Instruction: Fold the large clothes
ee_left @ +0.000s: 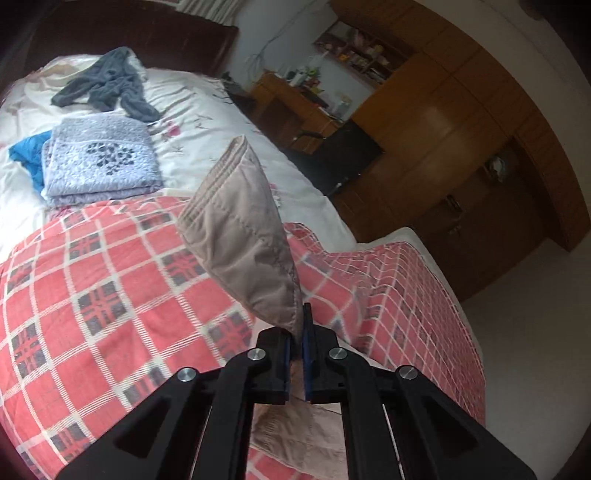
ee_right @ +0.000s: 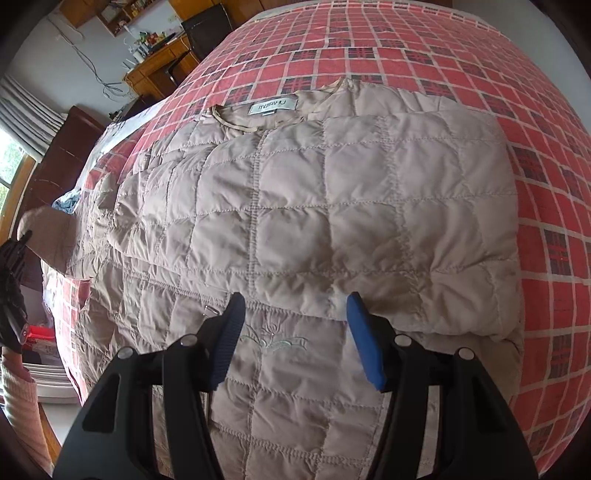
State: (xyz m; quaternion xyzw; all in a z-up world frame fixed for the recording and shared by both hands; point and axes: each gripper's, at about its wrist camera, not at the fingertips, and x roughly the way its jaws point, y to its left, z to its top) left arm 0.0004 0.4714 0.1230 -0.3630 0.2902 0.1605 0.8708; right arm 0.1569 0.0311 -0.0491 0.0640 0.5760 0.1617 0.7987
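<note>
The left gripper (ee_left: 298,334) is clamped on a beige sleeve (ee_left: 243,236), lifted off the red plaid blanket (ee_left: 92,288). The right gripper (ee_right: 295,314) is spread wide, hovering over the quilted jacket (ee_right: 314,206) laid flat on that blanket.

The plaid blanket (ee_left: 110,280) covers the near part of the bed; its pattern is red squares with white lines and dark blocks. In the left wrist view, a folded lavender quilt (ee_left: 101,158) lies at 11 o'clock, touching the blanket's far edge. A blue cloth (ee_left: 27,155) sits at the quilt's 9 o'clock side, partly under it. A grey garment (ee_left: 107,83) lies crumpled at the quilt's 12 o'clock, on the white floral sheet (ee_left: 207,122). A dark headboard (ee_left: 129,33) stands beyond. At 1 o'clock are a cluttered wooden desk (ee_left: 291,99), a wall shelf (ee_left: 354,48) and a black chair (ee_left: 347,151). A wooden wardrobe (ee_left: 461,122) occupies 2 o'clock.
</note>
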